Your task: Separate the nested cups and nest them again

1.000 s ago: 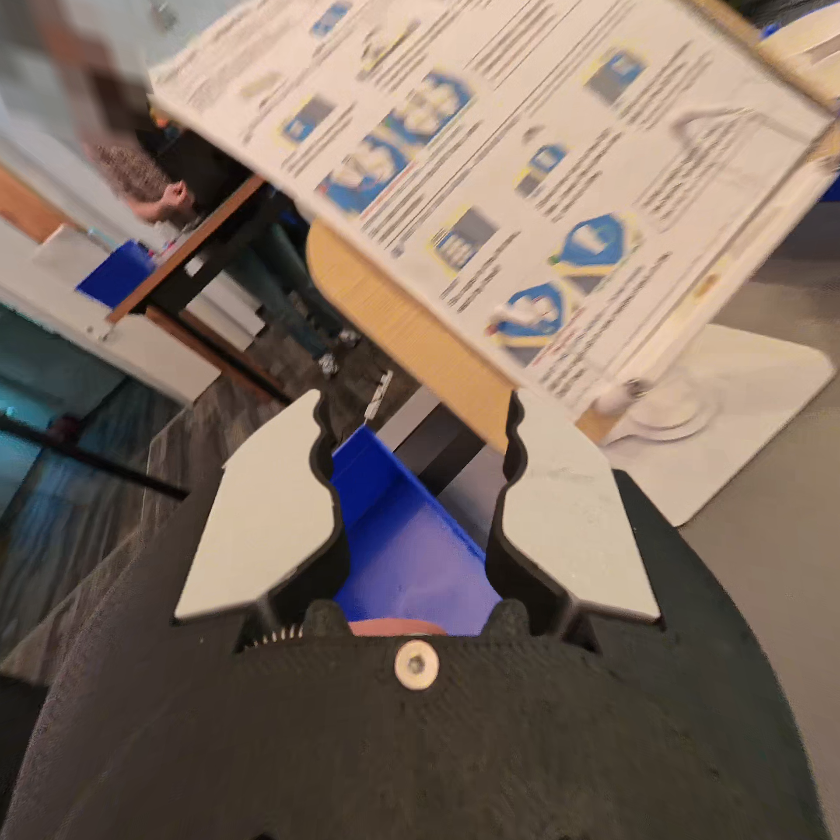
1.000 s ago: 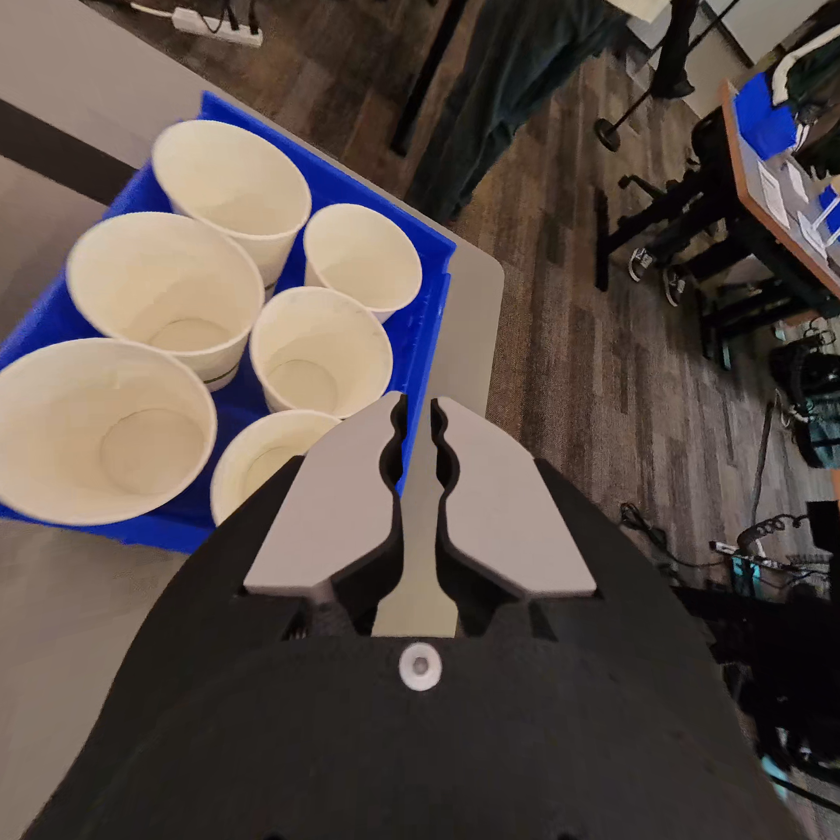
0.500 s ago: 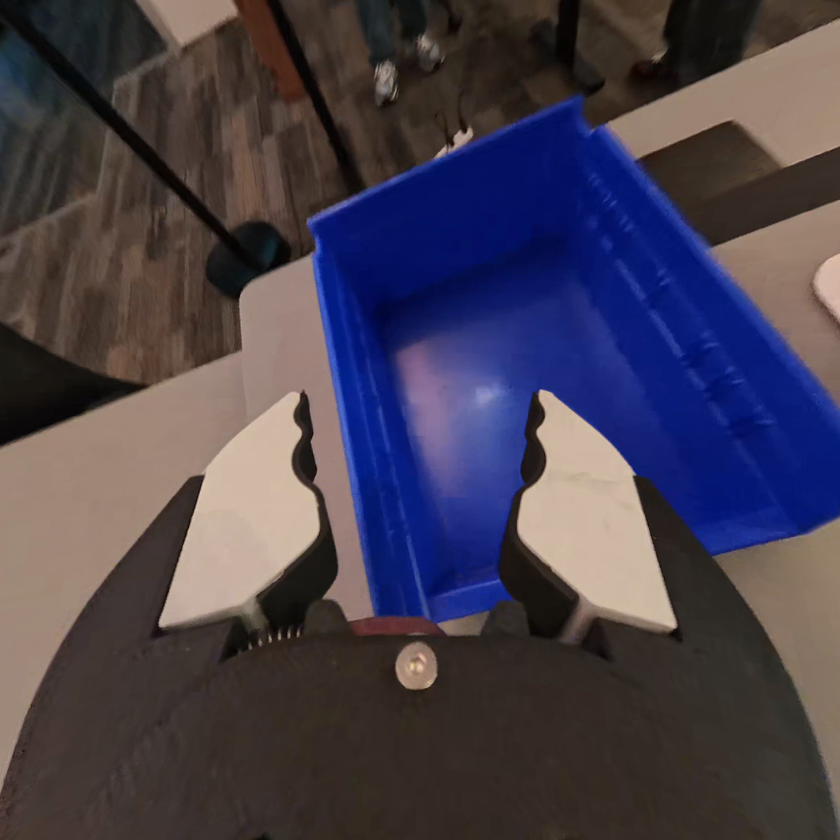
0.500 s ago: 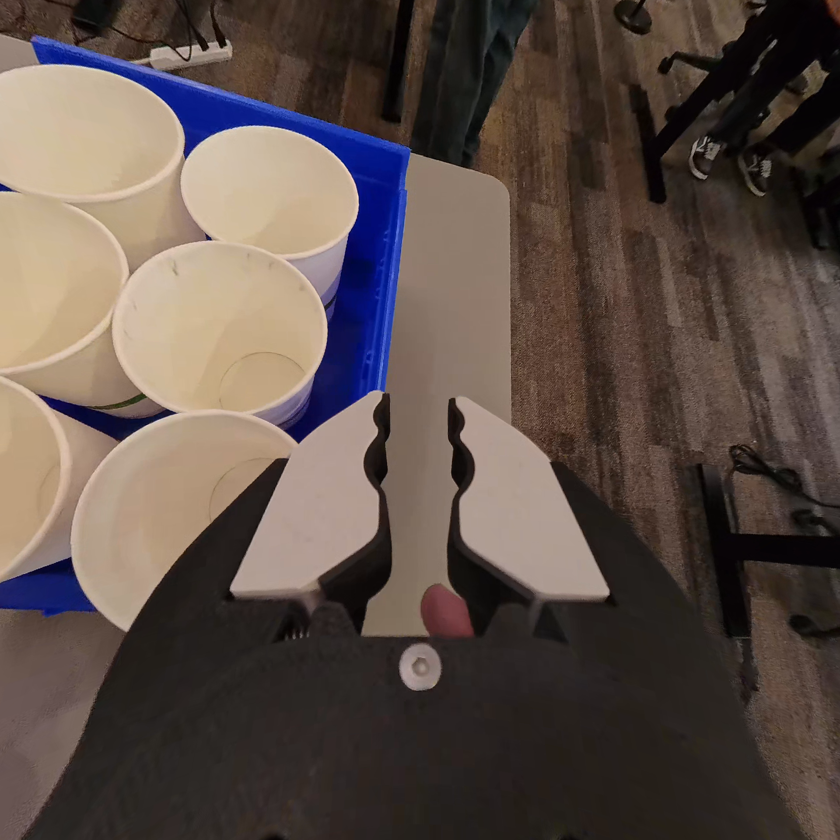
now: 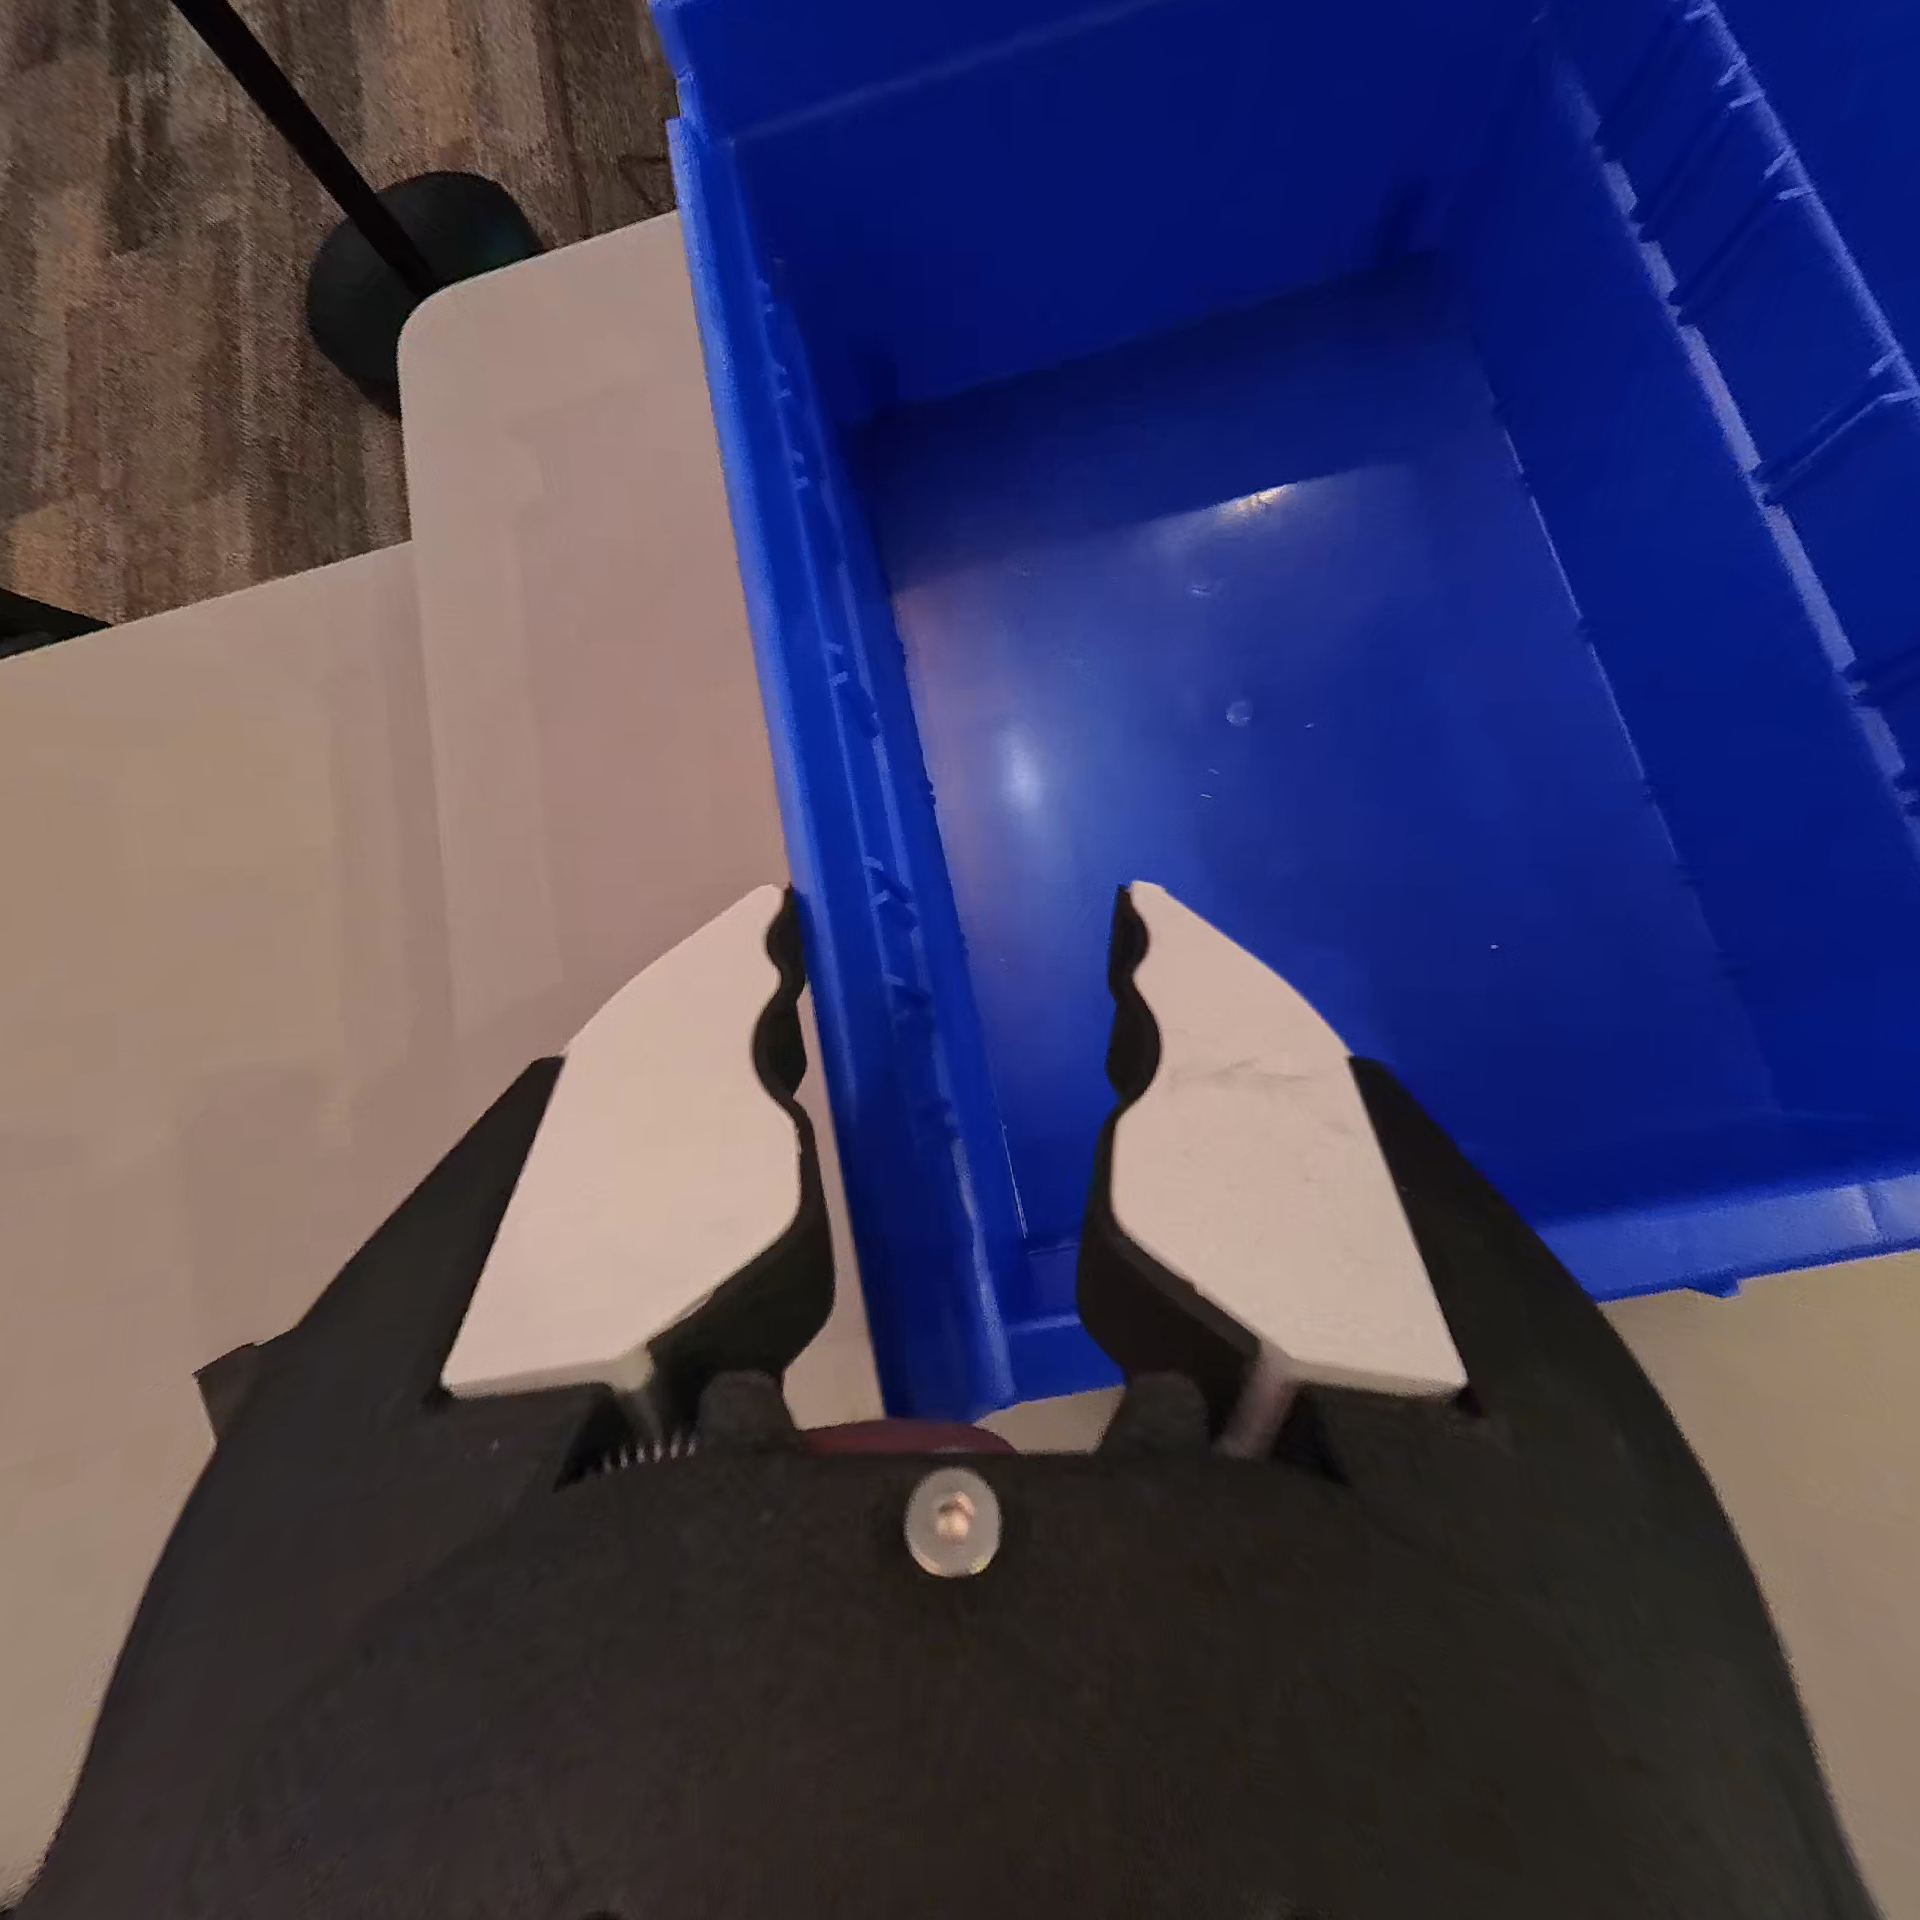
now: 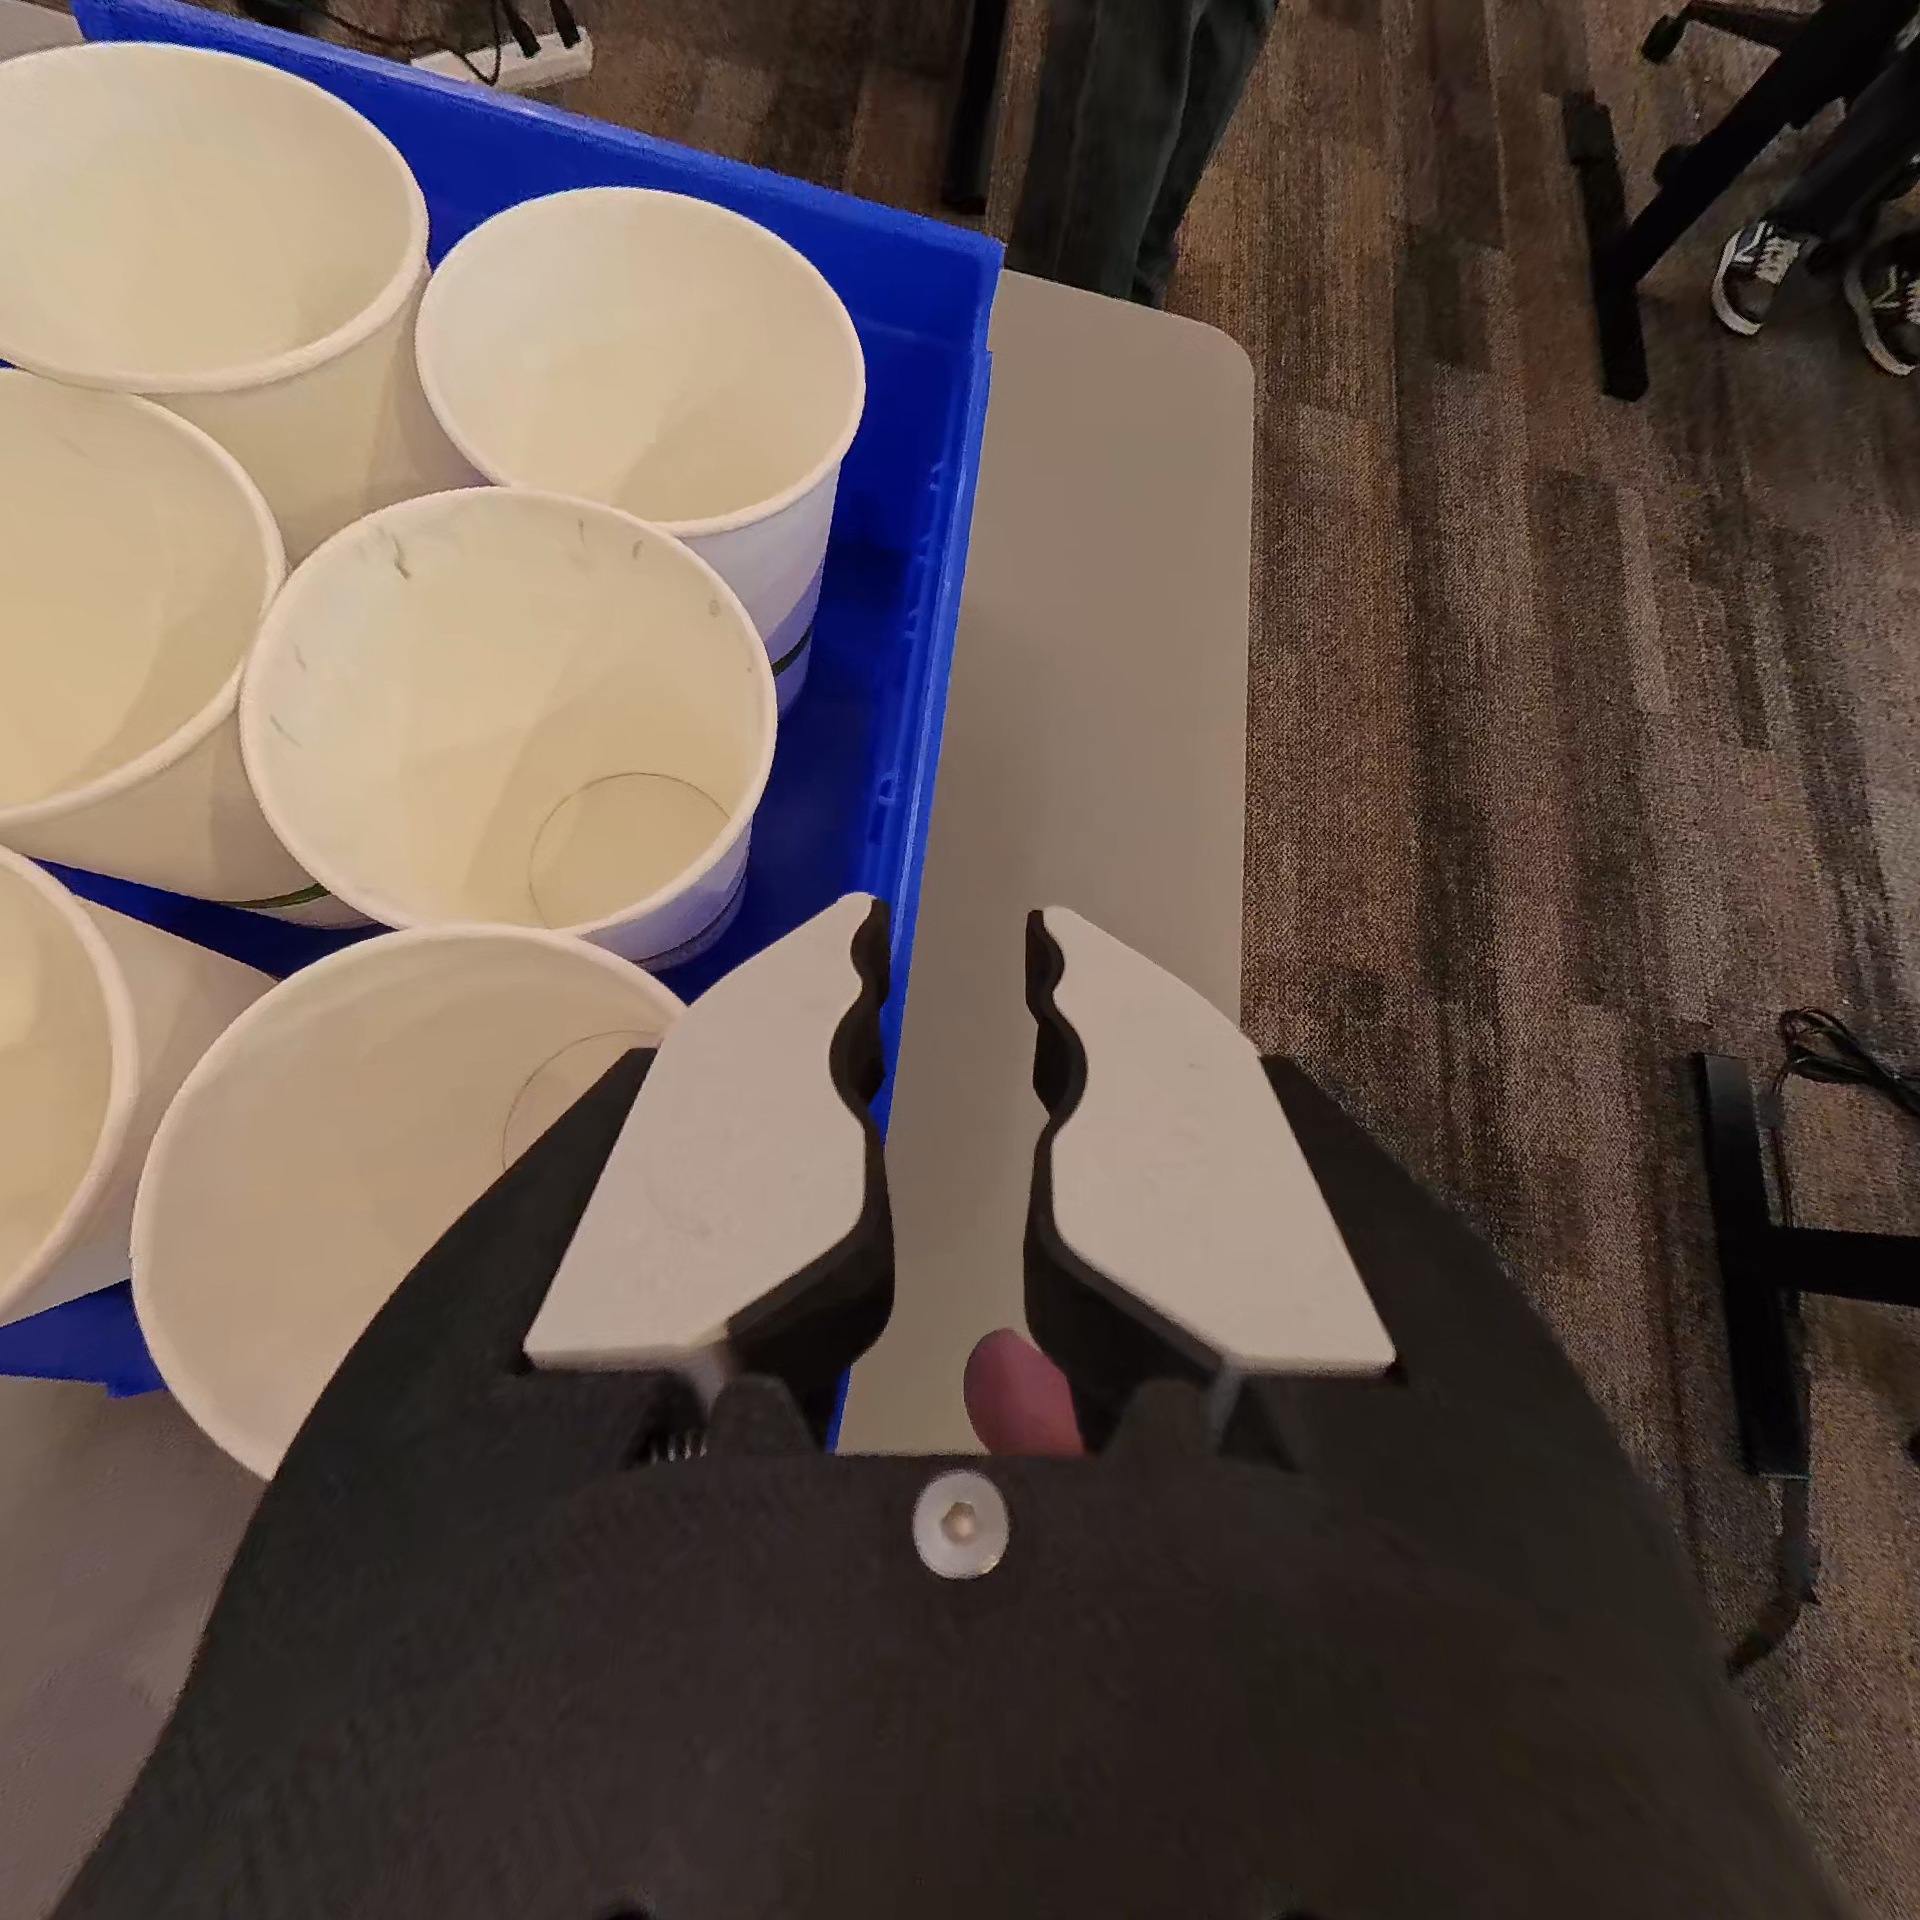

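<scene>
left wrist view: the left gripper [image 5: 956,904] has swung down from a tilted paper board to an empty blue bin [image 5: 1299,727] on the desk [image 5: 364,883]. its fingers [image 5: 675,1091] have closed in a little but are still apart, one on each side of the bin's side wall, holding nothing.

right wrist view: the right gripper [image 6: 956,925] has come nearer to a second blue bin [image 6: 914,582] full of white paper cups [image 6: 499,707]. its fingers [image 6: 1174,1122] have opened a bit and hold nothing. no cup is picked up yet, so i think the work is only starting.
</scene>
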The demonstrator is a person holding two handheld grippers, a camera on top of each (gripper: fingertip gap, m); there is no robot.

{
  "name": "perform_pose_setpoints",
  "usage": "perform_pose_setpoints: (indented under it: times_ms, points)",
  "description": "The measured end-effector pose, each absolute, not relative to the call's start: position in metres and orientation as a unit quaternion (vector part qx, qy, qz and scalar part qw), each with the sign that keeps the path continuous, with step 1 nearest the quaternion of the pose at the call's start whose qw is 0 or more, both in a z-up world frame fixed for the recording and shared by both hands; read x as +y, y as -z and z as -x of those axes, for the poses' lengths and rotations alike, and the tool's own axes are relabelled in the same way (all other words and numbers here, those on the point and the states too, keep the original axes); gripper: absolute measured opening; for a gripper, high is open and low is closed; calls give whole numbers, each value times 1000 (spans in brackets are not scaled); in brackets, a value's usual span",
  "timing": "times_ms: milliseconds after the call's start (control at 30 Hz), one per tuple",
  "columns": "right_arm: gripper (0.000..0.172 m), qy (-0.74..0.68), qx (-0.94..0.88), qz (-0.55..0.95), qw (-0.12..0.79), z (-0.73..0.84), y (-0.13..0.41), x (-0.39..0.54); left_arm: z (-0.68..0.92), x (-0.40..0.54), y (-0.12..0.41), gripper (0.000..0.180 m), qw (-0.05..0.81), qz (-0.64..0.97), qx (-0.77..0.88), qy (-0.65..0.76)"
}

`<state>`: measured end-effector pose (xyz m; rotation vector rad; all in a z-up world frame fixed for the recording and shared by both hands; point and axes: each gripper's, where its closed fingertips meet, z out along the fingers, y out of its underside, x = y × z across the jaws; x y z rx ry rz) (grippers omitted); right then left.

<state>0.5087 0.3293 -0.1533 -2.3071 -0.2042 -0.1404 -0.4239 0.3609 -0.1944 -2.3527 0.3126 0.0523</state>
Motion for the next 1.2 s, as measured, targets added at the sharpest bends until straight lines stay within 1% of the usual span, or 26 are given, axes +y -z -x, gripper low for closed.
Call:
perform_pose_setpoints:
  times_ms: [200,367,467,533,567,633,733,900,1200]
  points:
    - [24,46,-78,908,410,-507,152,332,438,359,193,9,383,916,111,-35]
    - [24,46,-78,910,405,-508,155,333,437,357,193,10,384,915,119,-24]
    - [24,43,-77,909,407,-509,156,333,437,356,194,20,378,916,129,-31]
    - [24,42,-75,909,407,-510,156,333,439,354,202,27,355,924,134,-40]
    - [24,42,-75,909,407,-510,156,333,441,353,206,36,349,927,133,-44]
    - [24,42,-75,910,406,-510,157,333,435,350,216,30,329,934,139,-18]
    - [24,41,-76,910,405,-510,157,333,434,349,228,21,308,940,145,-21]
    - [24,40,-75,909,408,-511,157,333,433,351,227,7,318,938,137,0]
    - [24,29,-73,910,406,-512,163,333,427,357,212,5,358,923,140,17]
